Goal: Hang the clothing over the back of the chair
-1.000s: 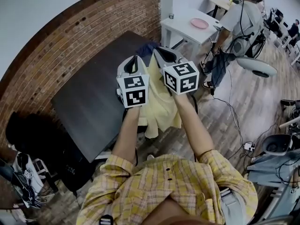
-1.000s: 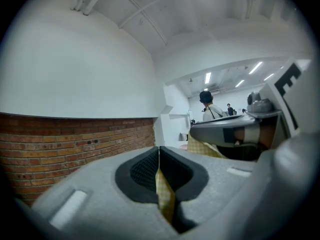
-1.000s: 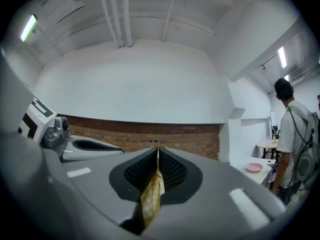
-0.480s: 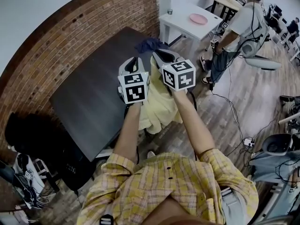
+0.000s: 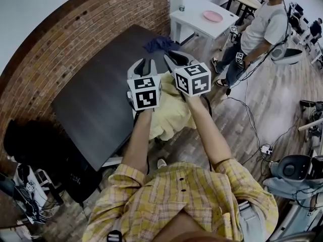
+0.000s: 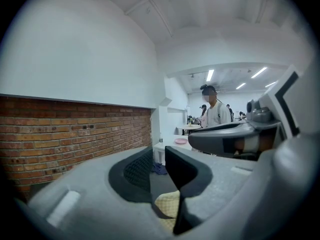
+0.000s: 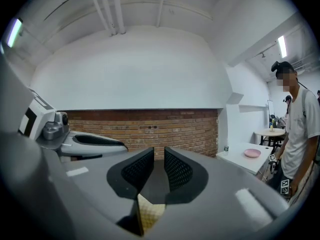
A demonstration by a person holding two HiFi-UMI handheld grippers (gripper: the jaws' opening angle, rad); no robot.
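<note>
A pale yellow garment [image 5: 174,117] hangs below both grippers, over the near edge of the dark table [image 5: 91,105]. My left gripper [image 5: 146,64] and right gripper [image 5: 176,59] are held side by side above it, jaws pointing away from me. In the left gripper view the jaws [image 6: 159,156] stand nearly together with yellow cloth [image 6: 167,204] pinched at their base. The right gripper [image 7: 159,159] shows the same, with yellow cloth [image 7: 150,211] caught low between its pads. The chair is hidden behind the garment and my arms.
A blue cloth [image 5: 159,44] lies at the table's far corner. Beyond it stands a white table [image 5: 194,26] with a pink plate [image 5: 213,16]. A person [image 5: 257,29] stands at the right, with cables [image 5: 252,120] on the wooden floor. A brick wall [image 5: 75,39] runs along the left, with black bags [image 5: 30,145] near it.
Both grippers have stayed side by side, holding the garment, whose lower edge has risen slightly. The standing person has shifted farther to the right.
</note>
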